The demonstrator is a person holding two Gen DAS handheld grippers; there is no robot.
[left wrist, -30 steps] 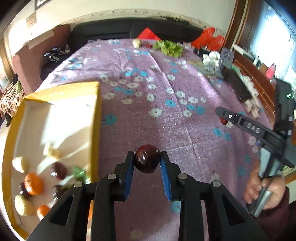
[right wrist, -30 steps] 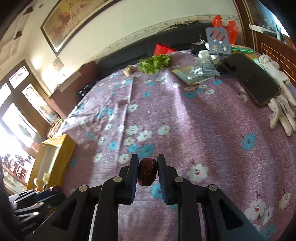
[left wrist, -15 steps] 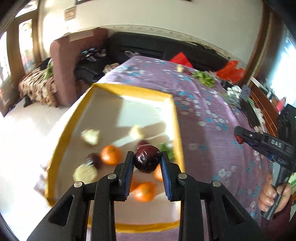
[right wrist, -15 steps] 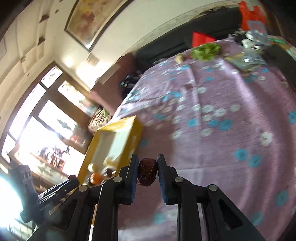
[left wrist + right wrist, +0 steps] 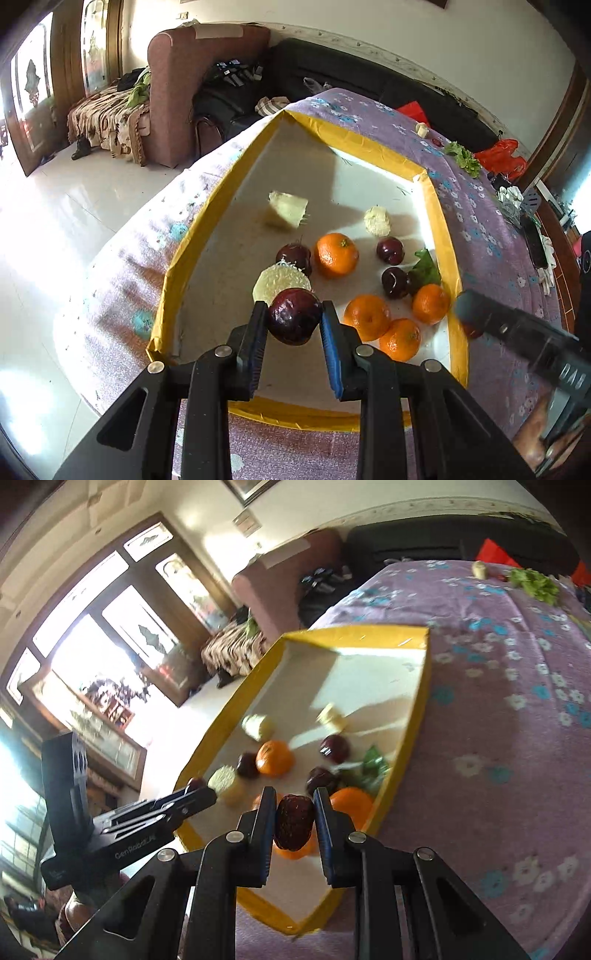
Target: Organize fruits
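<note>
Both grippers are clamped over the yellow box (image 5: pixel 439 236): left gripper (image 5: pixel 294 323) on a dark plum (image 5: pixel 294 316), right gripper (image 5: pixel 294 825) on a wrinkly red date (image 5: pixel 294 827); left's body reads "CenRobotAI"-ish.

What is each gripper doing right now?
Left gripper: shut on a dark red plum.
Right gripper: shut on a wrinkled red date.

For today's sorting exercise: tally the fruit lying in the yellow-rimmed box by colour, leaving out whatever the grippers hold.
Orange: 4
Dark red: 3
Pale yellow-white: 3
Total: 10
</note>
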